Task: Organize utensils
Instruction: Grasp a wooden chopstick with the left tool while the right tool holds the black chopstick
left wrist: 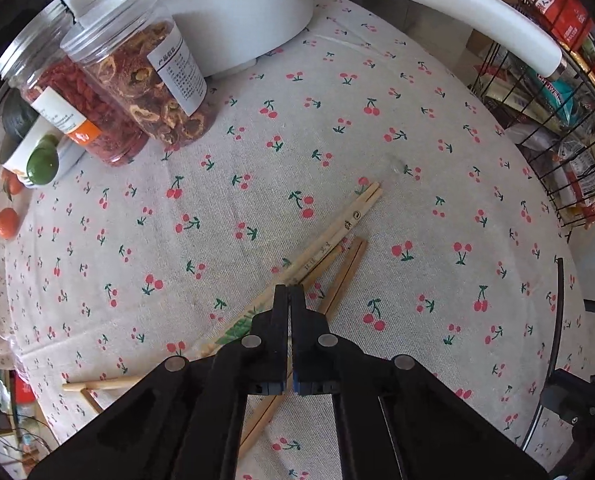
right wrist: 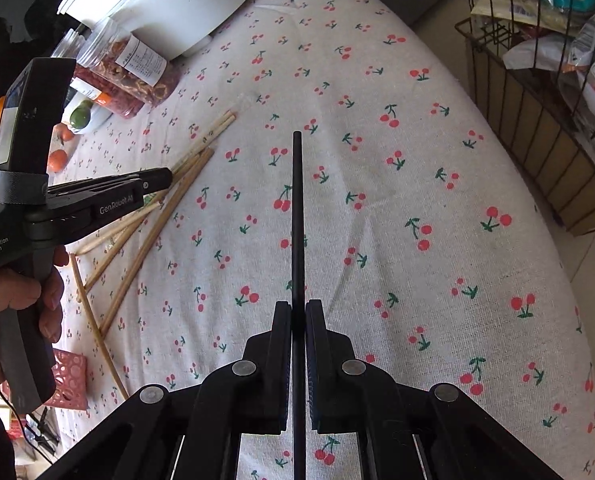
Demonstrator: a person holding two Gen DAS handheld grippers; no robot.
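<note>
My right gripper (right wrist: 297, 308) is clamped on a black chopstick (right wrist: 297, 208), which runs straight ahead from between its fingers above the cherry-print tablecloth (right wrist: 417, 160). My left gripper (left wrist: 289, 294) has its fingers pressed nearly together over the wooden chopsticks (left wrist: 337, 232); I cannot tell whether it grips one. Those chopsticks lie scattered ahead of and beneath it. Two jars (left wrist: 137, 80) stand far ahead to its left.
</note>
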